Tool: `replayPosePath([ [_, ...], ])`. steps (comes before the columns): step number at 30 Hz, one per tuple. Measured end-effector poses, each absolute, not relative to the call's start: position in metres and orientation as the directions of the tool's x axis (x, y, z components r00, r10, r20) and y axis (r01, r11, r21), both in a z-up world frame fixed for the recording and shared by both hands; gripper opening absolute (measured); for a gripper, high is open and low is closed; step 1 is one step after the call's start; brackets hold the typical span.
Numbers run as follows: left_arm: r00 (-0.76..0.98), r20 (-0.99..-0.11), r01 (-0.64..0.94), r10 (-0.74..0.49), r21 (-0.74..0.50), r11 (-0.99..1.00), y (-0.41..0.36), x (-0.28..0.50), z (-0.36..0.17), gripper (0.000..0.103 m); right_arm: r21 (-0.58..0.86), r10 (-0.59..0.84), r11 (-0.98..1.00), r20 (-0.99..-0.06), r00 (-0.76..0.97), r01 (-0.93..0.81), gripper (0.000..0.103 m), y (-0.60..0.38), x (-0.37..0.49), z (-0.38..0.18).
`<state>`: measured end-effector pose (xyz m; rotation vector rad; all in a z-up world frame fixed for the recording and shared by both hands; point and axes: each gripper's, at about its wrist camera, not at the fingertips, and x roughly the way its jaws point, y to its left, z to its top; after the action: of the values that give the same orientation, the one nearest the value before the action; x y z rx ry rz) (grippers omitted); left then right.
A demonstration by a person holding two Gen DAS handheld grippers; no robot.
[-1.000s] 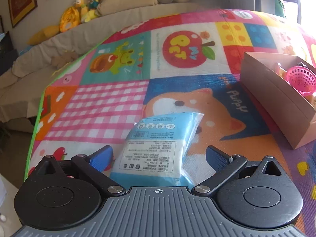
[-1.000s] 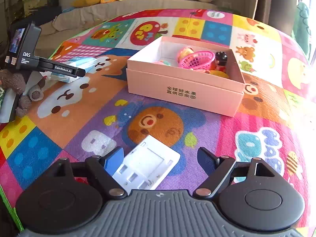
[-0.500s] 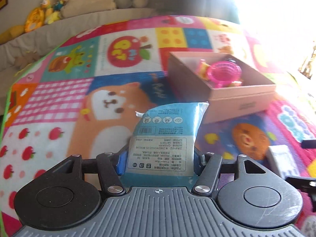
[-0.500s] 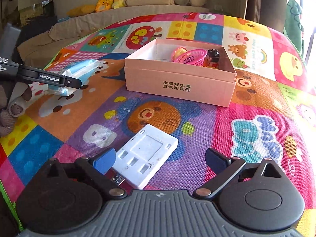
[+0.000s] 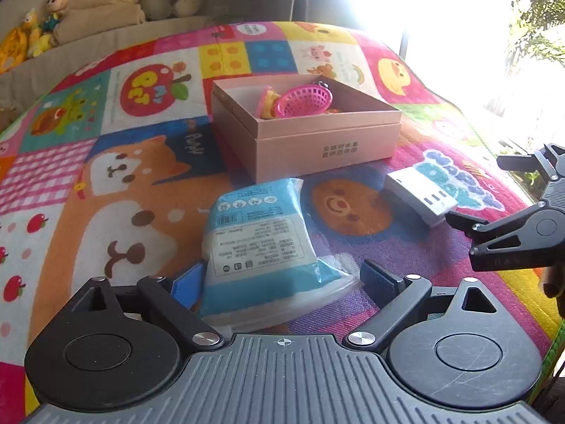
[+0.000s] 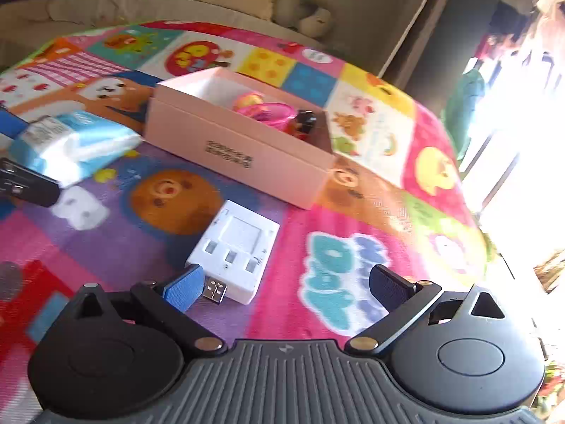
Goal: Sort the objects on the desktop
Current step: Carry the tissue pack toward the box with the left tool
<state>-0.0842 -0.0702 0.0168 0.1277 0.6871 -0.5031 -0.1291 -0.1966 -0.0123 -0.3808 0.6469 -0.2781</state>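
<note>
A blue tissue pack lies on the patchwork mat just in front of the pink box. My left gripper straddles its near end, jaws opening, pads off the pack. A white USB hub lies flat on the mat with its plug toward me. My right gripper stands over its near end. Its jaws are opening and the hub sits close to the left pad, not pinched. In the right wrist view the tissue pack lies left of the pink box.
The box holds a pink basket, a yellow toy and a small dark figure. Plush toys and cushions line the sofa behind the mat. A bright window glares at the right, where the mat's edge falls away.
My left gripper closed on the tissue pack, carried it right toward the box, and has now let it go on the mat. The right gripper turned and its jaws widened over the hub.
</note>
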Motion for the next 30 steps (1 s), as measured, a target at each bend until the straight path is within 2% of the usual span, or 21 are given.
replayPosePath([
  [4, 0.655, -0.643, 0.477, -0.397, -0.056, 0.877, -0.07, -0.083, 0.015, 0.097, -0.386, -0.407, 0.898, -0.542, 0.735, 0.212, 0.1, -0.215, -0.126, -0.01],
  [9, 0.653, -0.645, 0.476, -0.397, -0.058, 0.878, -0.07, -0.083, 0.014, 0.098, -0.137, -0.237, 0.971, -0.599, 0.765, 0.193, 0.098, -0.228, -0.122, -0.003],
  [11, 0.651, -0.646, 0.473, -0.399, -0.065, 0.879, -0.07, -0.083, 0.015, 0.098, -0.08, -0.185, 0.982, -0.611, 0.77, 0.173, 0.082, -0.232, -0.109, -0.006],
  [12, 0.651, -0.645, 0.47, -0.4, -0.071, 0.88, -0.069, -0.083, 0.015, 0.098, -0.067, -0.175, 0.983, -0.623, 0.762, 0.172, 0.077, -0.235, -0.101, -0.009],
  [14, 0.653, -0.645, 0.462, -0.396, -0.075, 0.884, -0.066, -0.083, 0.016, 0.098, -0.024, -0.139, 0.986, -0.666, 0.733, 0.165, 0.057, -0.24, -0.084, -0.018],
  [16, 0.657, -0.646, 0.451, -0.389, -0.076, 0.889, -0.062, -0.083, 0.017, 0.099, -0.01, -0.09, 0.994, -0.667, 0.74, 0.111, 0.048, -0.235, -0.078, -0.017],
  [20, 0.654, -0.651, 0.442, -0.385, -0.084, 0.893, -0.06, -0.081, 0.016, 0.099, -0.026, 0.104, 0.986, -0.673, 0.732, -0.164, 0.048, -0.204, -0.099, -0.008],
  [21, 0.653, -0.652, 0.443, -0.386, -0.085, 0.892, -0.061, -0.081, 0.016, 0.099, -0.054, 0.113, 0.978, -0.677, 0.728, -0.203, 0.05, -0.197, -0.106, -0.009],
  [22, 0.651, -0.653, 0.446, -0.388, -0.085, 0.891, -0.062, -0.081, 0.015, 0.099, -0.093, 0.102, 0.97, -0.679, 0.727, -0.223, 0.061, -0.192, -0.113, -0.009],
  [23, 0.648, -0.654, 0.45, -0.39, -0.085, 0.889, -0.063, -0.081, 0.015, 0.099, -0.128, 0.078, 0.966, -0.68, 0.729, -0.223, 0.073, -0.19, -0.119, -0.01],
  [25, 0.643, -0.655, 0.457, -0.396, -0.086, 0.885, -0.064, -0.082, 0.014, 0.099, -0.207, 0.002, 0.96, -0.669, 0.743, -0.189, 0.079, -0.193, -0.128, -0.012],
  [27, 0.642, -0.656, 0.46, -0.397, -0.086, 0.884, -0.065, -0.083, 0.014, 0.099, -0.33, -0.126, 0.937, -0.628, 0.768, -0.117, 0.081, -0.199, -0.134, -0.013],
  [29, 0.641, -0.656, 0.459, -0.399, -0.088, 0.884, -0.066, -0.083, 0.014, 0.1, -0.523, -0.341, 0.852, -0.531, 0.776, 0.017, 0.081, -0.207, -0.132, -0.02],
  [30, 0.641, -0.656, 0.458, -0.399, -0.09, 0.884, -0.066, -0.083, 0.013, 0.1, -0.567, -0.4, 0.821, -0.494, 0.772, 0.063, 0.081, -0.211, -0.131, -0.021],
])
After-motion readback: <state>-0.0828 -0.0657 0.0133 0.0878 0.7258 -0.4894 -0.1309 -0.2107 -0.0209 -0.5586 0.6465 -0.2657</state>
